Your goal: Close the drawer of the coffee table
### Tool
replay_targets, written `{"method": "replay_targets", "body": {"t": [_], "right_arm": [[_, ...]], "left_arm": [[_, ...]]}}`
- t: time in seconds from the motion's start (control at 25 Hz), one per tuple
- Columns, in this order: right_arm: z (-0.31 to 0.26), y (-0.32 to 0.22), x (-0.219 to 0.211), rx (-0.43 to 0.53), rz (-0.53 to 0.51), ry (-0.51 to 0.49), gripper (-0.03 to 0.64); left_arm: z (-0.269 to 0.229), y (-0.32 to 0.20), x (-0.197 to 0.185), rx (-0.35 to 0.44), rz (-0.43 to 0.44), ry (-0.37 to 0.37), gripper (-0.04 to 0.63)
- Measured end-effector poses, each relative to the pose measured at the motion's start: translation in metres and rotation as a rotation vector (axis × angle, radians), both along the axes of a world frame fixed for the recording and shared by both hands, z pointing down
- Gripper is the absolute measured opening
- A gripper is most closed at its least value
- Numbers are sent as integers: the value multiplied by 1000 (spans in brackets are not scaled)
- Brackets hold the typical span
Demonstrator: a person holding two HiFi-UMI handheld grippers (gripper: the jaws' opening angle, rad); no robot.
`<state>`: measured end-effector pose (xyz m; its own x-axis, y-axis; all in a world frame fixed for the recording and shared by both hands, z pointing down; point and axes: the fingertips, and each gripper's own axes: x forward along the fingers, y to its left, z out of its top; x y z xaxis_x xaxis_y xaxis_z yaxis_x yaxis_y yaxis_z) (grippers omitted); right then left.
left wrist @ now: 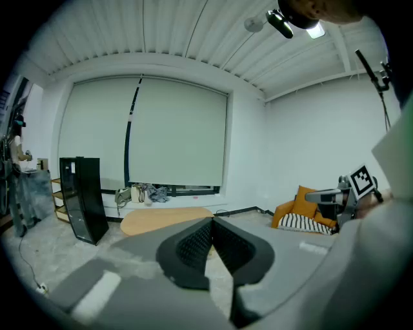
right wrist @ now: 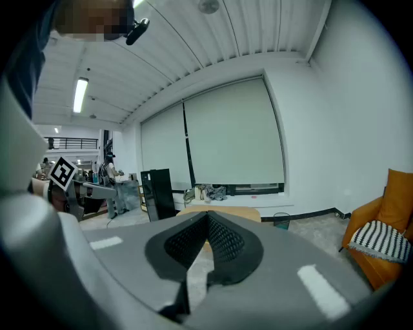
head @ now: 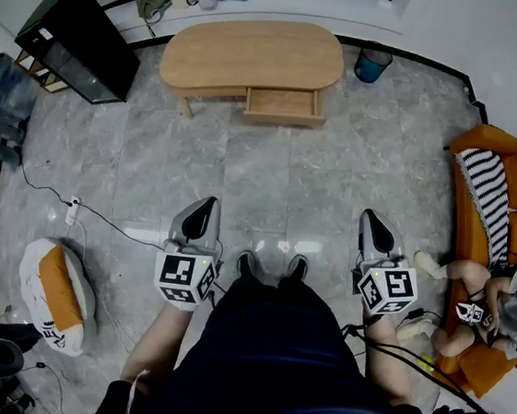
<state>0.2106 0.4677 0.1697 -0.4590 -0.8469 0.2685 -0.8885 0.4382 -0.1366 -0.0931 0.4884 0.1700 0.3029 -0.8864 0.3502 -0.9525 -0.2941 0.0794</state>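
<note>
A light wooden oval coffee table [head: 253,55] stands across the room at the top of the head view, its drawer [head: 284,104] pulled out toward me. The tabletop [left wrist: 164,220] also shows far off in the left gripper view and, as the tabletop [right wrist: 226,213], in the right gripper view. My left gripper [head: 204,209] and right gripper [head: 372,222] are held in front of the person's body, well short of the table. Both are shut with nothing between the jaws, seen again as left gripper [left wrist: 211,222] and right gripper [right wrist: 207,216].
A black cabinet [head: 78,42] stands left of the table, and a blue bin [head: 372,63] to its right. An orange sofa [head: 495,210] with a striped cushion lines the right wall; a person [head: 474,305] sits low by it. A cable and power strip [head: 72,211] cross the floor at left.
</note>
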Motion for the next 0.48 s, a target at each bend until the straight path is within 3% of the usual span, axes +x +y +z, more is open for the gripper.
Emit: {"method": "replay_targets", "body": {"t": [0.48], "right_arm": [[-1, -10, 41, 17, -29, -17, 0]], "left_arm": [[-4, -5, 43, 19, -34, -18, 2]]}}
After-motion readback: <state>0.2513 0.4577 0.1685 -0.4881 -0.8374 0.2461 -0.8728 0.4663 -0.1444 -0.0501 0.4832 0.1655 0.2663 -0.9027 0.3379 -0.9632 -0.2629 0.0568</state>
